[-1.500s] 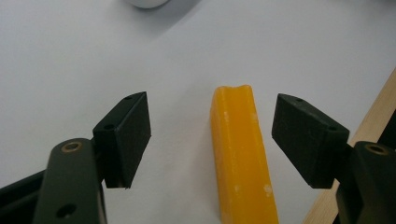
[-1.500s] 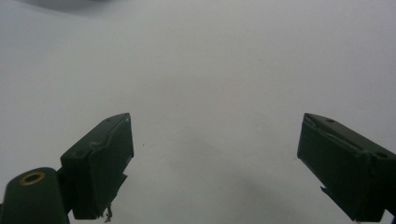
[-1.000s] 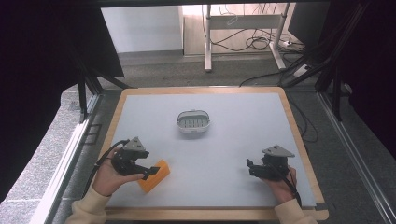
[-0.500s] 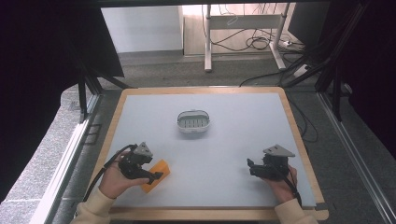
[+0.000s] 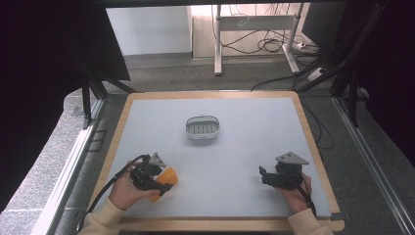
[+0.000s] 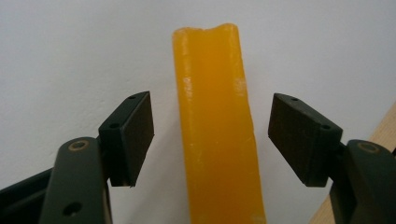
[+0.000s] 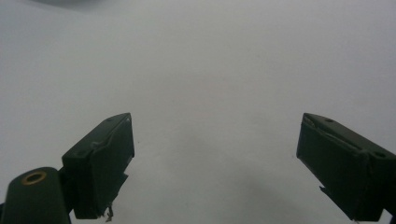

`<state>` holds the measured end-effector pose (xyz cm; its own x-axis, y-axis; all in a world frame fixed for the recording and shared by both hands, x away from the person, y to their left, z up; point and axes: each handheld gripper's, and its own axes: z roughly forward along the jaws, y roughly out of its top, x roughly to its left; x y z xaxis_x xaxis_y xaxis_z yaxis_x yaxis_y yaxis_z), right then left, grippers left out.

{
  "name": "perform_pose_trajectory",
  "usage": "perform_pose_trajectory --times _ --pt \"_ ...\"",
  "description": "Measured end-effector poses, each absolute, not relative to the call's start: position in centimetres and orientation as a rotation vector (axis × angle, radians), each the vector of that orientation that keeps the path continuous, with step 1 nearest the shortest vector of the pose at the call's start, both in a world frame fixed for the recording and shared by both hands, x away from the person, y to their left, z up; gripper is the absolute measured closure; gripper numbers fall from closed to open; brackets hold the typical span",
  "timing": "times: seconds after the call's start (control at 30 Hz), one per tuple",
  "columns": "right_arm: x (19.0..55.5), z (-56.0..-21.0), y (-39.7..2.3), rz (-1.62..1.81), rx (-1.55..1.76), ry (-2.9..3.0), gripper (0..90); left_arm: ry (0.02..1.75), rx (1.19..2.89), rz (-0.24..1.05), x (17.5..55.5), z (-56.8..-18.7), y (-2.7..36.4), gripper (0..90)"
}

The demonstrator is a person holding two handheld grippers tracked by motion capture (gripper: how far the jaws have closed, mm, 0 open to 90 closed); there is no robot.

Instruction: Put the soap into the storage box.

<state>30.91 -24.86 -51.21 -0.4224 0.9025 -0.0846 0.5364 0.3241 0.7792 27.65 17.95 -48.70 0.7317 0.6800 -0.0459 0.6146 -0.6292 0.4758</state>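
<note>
In the high view, the left tongs (image 5: pixel 164 185) sit low over the near left corner of the pale grey tabletop with a light wooden rim (image 5: pixel 244 147), their tips over a flat orange bar of waxy material (image 5: pixel 165 176) that lies on the surface; the right tongs (image 5: pixel 264 176) rest near the right edge, well apart from it, and a small oval white basket with a slotted grey floor (image 5: pixel 202 127) stands toward the middle, farther off. In the left gripper view, the orange bar (image 6: pixel 217 126) runs lengthwise between the two black pads (image 6: pixel 135 133), which have just been closing yet stand apart from it on both sides, so nothing is gripped. In the right gripper view, the right tongs (image 7: pixel 215 158) are spread wide over bare tabletop (image 7: pixel 210 70), holding nothing.
</note>
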Motion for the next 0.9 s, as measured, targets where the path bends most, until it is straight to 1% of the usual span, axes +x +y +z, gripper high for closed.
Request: perform_pose_trajectory --times 0.23,0.33,0.57,0.73,0.9 --pt "30.9 -51.2 -24.8 0.926 1.265 2.082 11.4 1.003 2.495 0.178 27.8 -49.2 17.7 36.0" --pt "30.9 -51.3 -24.8 0.927 1.272 2.079 11.4 1.023 2.490 0.137 28.0 -49.8 17.7 41.6" --pt "31.0 -51.3 -24.8 0.924 1.271 2.083 11.4 1.057 2.490 0.112 28.3 -50.2 17.8 58.8" --pt "31.1 -51.4 -24.9 0.914 1.293 2.066 11.5 1.087 2.496 0.125 28.2 -50.2 17.4 61.1" --pt "31.0 -51.2 -25.0 0.916 1.291 2.050 11.5 1.088 2.506 0.129 28.3 -50.1 17.3 61.5"
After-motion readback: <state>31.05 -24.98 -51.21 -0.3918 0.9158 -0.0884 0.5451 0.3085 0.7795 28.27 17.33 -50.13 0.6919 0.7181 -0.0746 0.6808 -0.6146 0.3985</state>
